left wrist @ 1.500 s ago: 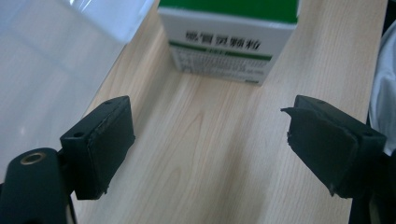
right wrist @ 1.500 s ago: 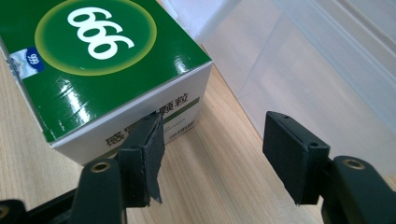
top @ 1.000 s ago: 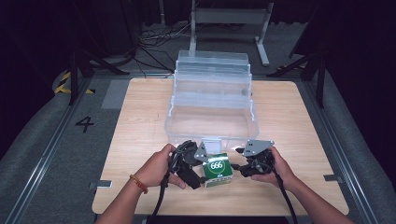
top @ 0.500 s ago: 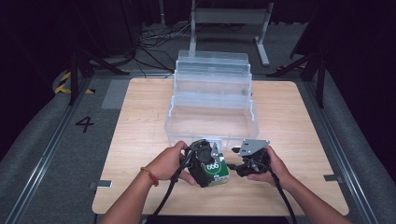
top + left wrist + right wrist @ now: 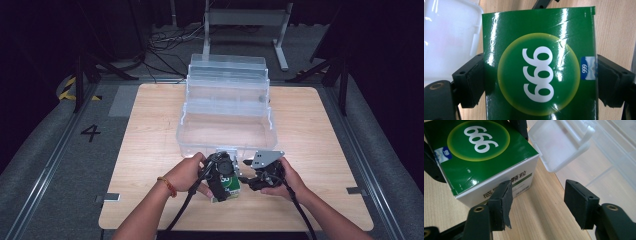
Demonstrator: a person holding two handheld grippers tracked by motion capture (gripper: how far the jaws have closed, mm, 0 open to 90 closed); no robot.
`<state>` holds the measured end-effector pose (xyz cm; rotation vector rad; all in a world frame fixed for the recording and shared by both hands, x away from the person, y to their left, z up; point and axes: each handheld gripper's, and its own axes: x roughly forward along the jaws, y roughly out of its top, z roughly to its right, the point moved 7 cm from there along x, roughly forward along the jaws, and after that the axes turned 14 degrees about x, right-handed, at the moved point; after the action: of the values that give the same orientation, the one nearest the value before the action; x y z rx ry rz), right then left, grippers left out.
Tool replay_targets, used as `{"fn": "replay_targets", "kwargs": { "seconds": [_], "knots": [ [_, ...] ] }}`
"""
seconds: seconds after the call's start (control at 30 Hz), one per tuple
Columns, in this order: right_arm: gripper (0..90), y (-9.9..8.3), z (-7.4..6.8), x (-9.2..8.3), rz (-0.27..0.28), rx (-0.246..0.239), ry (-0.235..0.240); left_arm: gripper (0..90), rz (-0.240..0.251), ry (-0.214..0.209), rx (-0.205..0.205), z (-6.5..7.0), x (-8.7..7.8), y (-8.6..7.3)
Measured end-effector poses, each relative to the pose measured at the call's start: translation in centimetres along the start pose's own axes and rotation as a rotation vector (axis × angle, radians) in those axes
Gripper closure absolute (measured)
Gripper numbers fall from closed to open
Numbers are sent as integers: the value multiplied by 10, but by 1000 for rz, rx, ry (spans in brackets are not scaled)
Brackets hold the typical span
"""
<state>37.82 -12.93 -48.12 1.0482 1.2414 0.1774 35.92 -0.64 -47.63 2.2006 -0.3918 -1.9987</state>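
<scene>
One green box (image 5: pixel 540 75) is lying flat, printed face up, long axis running along the left gripper (image 5: pixel 222 172), whose jaws are clamping its sides; right gripper (image 5: pixel 536 202) is gaping empty beside one clear case (image 5: pixel 225 107).

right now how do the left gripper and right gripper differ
The left gripper has the green box between its jaws, one pad on each side; the right gripper has bare table between its jaws. In the high view the left gripper sits over the box, while the right gripper lies beside it, jaws toward its white side. Both are hand-held, black-jawed, and close to the clear plastic case.
</scene>
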Motion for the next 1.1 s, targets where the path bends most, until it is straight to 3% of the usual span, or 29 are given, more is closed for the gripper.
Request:
{"fn": "replay_targets", "kwargs": {
  "seconds": [0.2, 0.33, 0.4, 0.57, 0.63, 0.77, 0.83, 1.0, 1.1],
  "knots": [
    [388, -2, -1, -3, 6, 9, 19, 132, -17, -21, -18, 0, 4, -2],
    [384, -4, 1, -10, 14, 6, 16, 134, -41, -5, 10, 0, 6, -3],
    [384, -5, 4, -17, 24, 13, 14, 136, -59, -10, 15, 1, 4, -4],
    [380, -2, 15, -42, 74, 23, -17, 137, -50, -7, 14, 7, 2, -13],
    [371, 5, 30, -66, 141, 53, -56, 137, -39, 1, 1, 11, 0, -22],
    [362, 18, 58, -91, 216, 123, -144, 137, -29, 8, -26, 16, -4, -35],
    [356, 20, 63, -93, 216, 135, -155, 137, -29, 12, -38, 18, -5, -39],
    [343, 26, 99, -88, 155, 173, -257, 135, -31, 24, -78, 27, -9, -55],
    [343, 27, 114, -78, 136, 231, -248, 137, -32, 26, -101, 29, -11, -62]
  ]
}}
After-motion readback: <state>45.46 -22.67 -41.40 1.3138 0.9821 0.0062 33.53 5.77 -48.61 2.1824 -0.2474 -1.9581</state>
